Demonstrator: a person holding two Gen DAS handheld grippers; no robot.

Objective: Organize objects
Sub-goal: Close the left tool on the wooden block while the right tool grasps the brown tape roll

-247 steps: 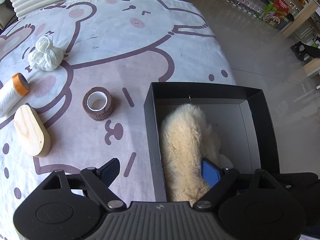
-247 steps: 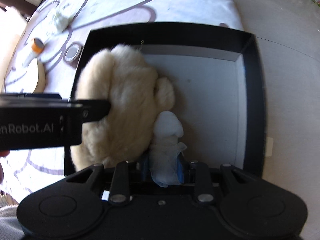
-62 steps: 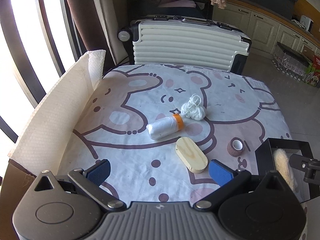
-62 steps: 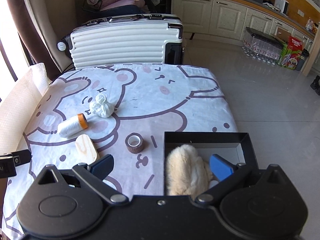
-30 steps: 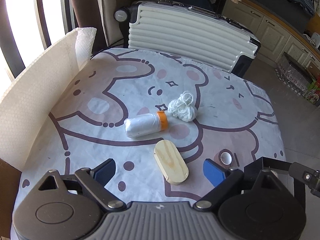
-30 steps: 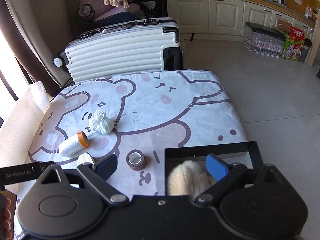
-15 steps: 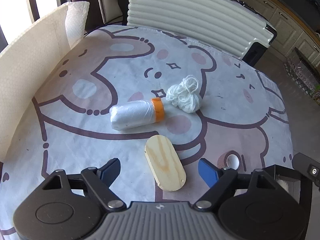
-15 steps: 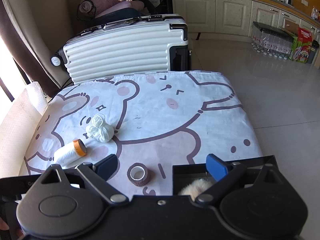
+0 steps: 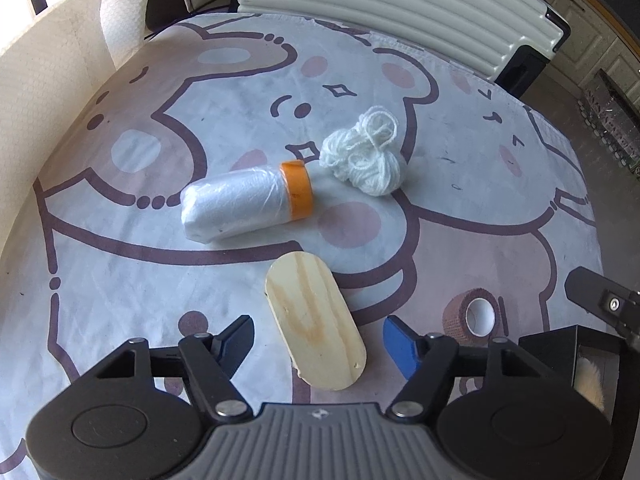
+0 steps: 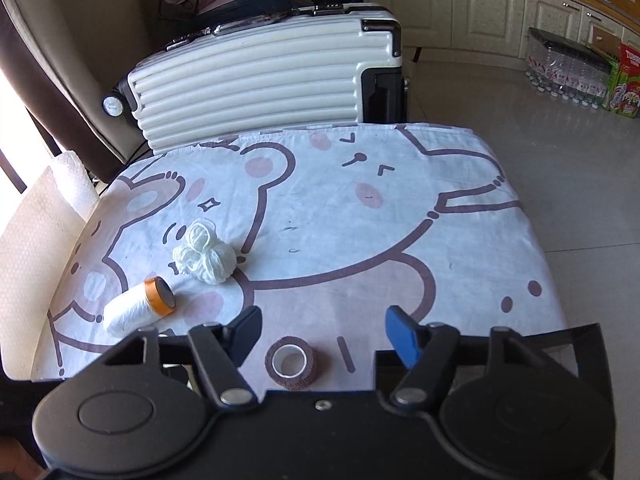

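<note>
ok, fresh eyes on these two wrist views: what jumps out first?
The bear-print tablecloth fills both views, with a ribbed white suitcase behind it. Mid-cloth lie a white yarn bundle and a plastic-wrapped white roll with an orange end. The left gripper, closing, straddles an oval pale wooden block; the brown tape roll sits before the closing right gripper.

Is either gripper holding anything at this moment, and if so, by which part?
Nothing is held. The left gripper is closing around the wooden block; its pads are not touching. The right gripper is closing above the brown tape roll.
</note>
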